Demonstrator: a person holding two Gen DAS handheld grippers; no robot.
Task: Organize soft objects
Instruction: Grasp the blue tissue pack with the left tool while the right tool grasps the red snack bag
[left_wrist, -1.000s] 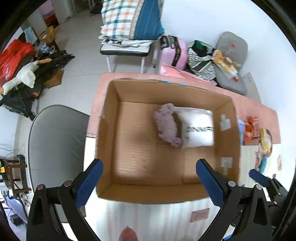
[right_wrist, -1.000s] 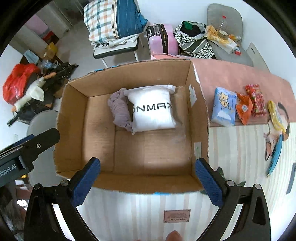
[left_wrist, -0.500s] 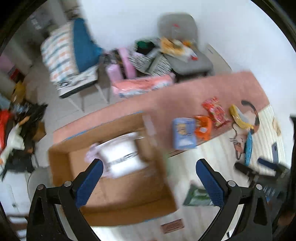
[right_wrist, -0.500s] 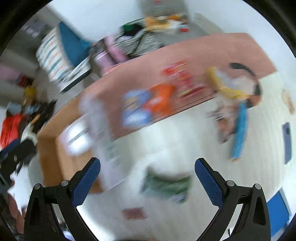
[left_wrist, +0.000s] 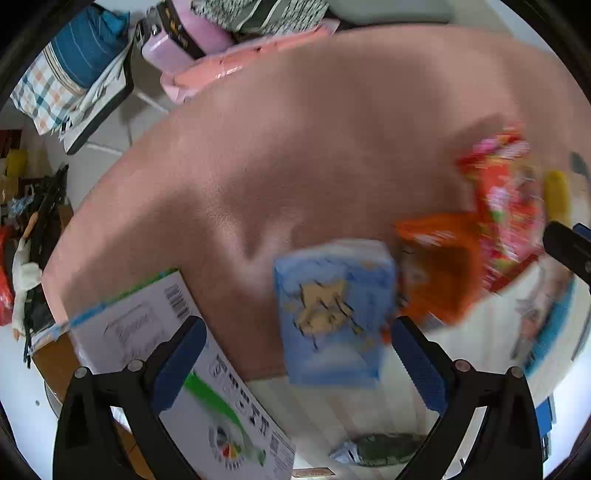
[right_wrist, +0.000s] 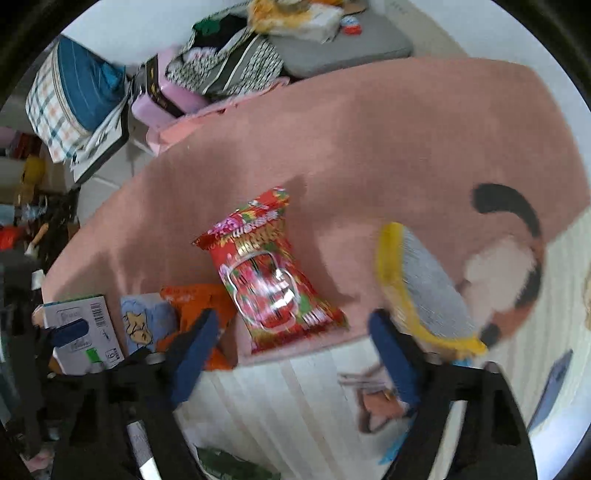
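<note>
Pink rug bears a red packet between the closing right gripper's jaws; left gripper gapes wide.

My left gripper is a black plastic frame with two angled arms, each tipped by a blue ribbed pad. Round silver screws sit on the arms behind the pads. My right gripper is built the same: black arms, blue pads, blurred here, with triangular cut-outs in the frame.
</note>
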